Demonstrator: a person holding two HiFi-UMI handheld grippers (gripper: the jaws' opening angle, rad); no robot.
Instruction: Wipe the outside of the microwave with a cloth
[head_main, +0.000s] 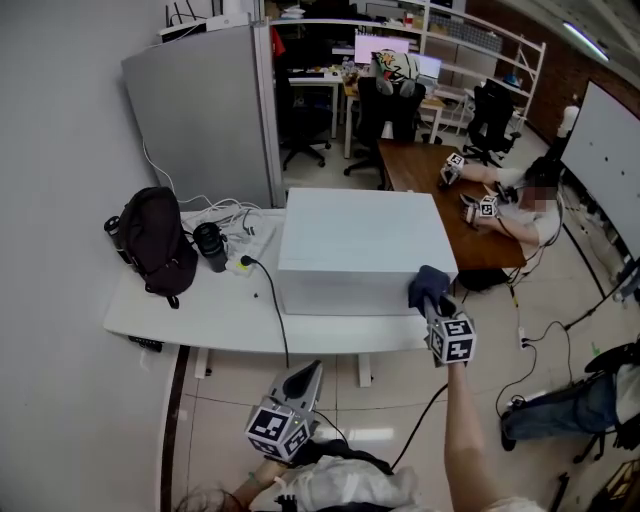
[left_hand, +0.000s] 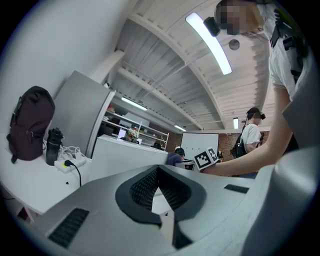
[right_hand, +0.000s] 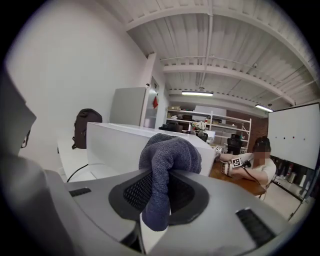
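Microwave (head_main: 360, 240): white box in the centre of the head view, standing on the white tabletop (head_main: 190, 315).
Cloth (head_main: 429, 284): dark blue-grey, bunched, at the lower right corner of the microwave. Seems to touch that corner, but contact is not certain.
Right tool (right_hand: 159, 197): closed on the cloth, with one fold hanging down between the jaws and the rest bulging above them.
Left tool (head_main: 306, 376): low in the frame, under the tabletop edge, well apart from the microwave. Jaws together, holding nothing.
Stage: judged as wiping near the front right corner, with most of the outside probably not yet done.
Risk, cloth: held only as a bunch, so may slip out or roll up if dragged hard over the sharp corner. Bare tool may then scrape the white surface.
Risk, microwave: not steadied by the left tool, so may slide on the tabletop under a strong push.
Risk, cable (head_main: 272, 312): black, running over the tabletop left of the microwave. May catch when wiping that side.
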